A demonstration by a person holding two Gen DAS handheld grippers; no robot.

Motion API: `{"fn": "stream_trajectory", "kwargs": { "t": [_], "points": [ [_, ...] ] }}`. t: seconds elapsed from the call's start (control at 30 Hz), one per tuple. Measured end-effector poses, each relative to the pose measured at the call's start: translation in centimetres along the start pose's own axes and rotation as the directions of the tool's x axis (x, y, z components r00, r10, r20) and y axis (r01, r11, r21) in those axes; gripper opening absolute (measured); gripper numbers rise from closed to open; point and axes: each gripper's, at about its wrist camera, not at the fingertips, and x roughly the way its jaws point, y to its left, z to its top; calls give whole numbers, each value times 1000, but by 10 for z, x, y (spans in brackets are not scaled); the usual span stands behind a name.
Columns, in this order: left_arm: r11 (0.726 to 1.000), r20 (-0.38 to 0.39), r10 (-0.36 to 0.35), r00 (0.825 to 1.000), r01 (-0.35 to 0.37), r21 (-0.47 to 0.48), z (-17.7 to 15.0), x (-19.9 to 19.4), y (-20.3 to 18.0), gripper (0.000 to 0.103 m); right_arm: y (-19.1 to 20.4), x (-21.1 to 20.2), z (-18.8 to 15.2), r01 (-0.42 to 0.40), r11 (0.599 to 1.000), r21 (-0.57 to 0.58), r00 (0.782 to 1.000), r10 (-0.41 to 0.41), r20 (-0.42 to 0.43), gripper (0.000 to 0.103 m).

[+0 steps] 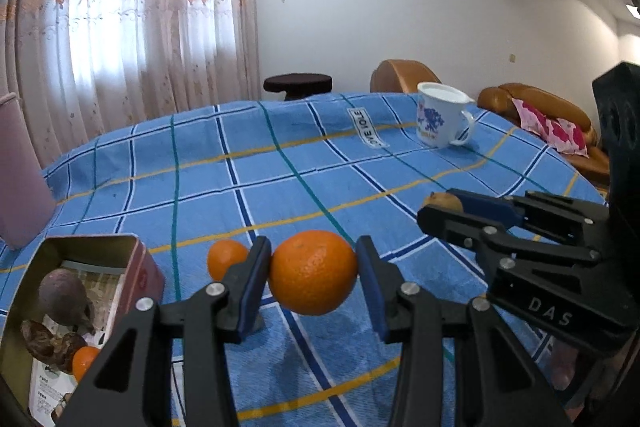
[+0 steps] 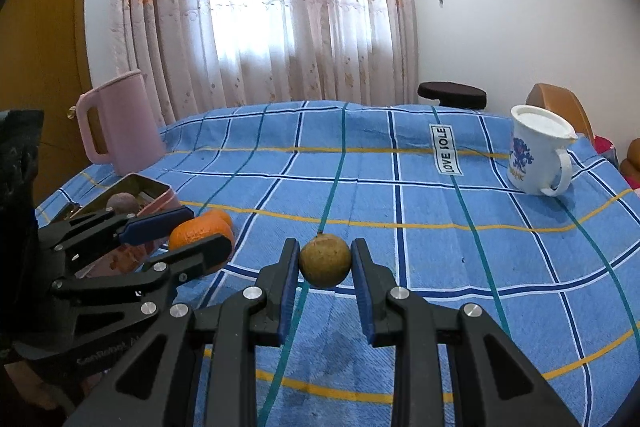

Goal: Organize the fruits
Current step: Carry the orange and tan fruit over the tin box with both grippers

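Note:
My left gripper [image 1: 314, 273] is shut on a big orange [image 1: 313, 273], held just above the blue checked cloth. A smaller orange [image 1: 226, 259] lies on the cloth behind its left finger. At the left, an open tin box [image 1: 136, 267] holds a dark purple fruit [image 1: 62, 297], a wrinkled brown fruit [image 1: 50, 345] and a small orange [image 1: 84, 361]. My right gripper [image 2: 325, 265] is shut on a small brown-green round fruit [image 2: 325, 265]. From the right wrist view, the left gripper [image 2: 188, 235] with its orange [image 2: 192, 233] is at the left, beside the tin box [image 2: 156, 193].
A white mug with a blue flower print [image 2: 536, 155] stands at the far right of the table. A pink jug [image 2: 120, 121] stands at the far left edge. Behind the table are a dark round stool [image 2: 452, 95] and a brown sofa [image 1: 536, 107].

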Motion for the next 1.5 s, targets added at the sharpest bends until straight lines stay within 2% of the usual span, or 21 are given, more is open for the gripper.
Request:
{"fn": "stream_trajectory", "kwargs": {
  "t": [0.53, 1.13, 1.5],
  "points": [
    [1000, 79, 19, 997, -18, -17, -1, -14, 4, 45, 3, -16, -1, -24, 999, -22, 996, 26, 88, 28],
    [999, 140, 33, 990, -29, -29, -3, -26, 6, 45, 9, -32, -5, -10, 998, -56, 985, 20, 171, 28],
    [998, 157, 28, 987, -20, -53, -6, -34, 12, 45, 13, -33, -4, -1, 997, -74, 983, 14, 184, 28]
  ]
}}
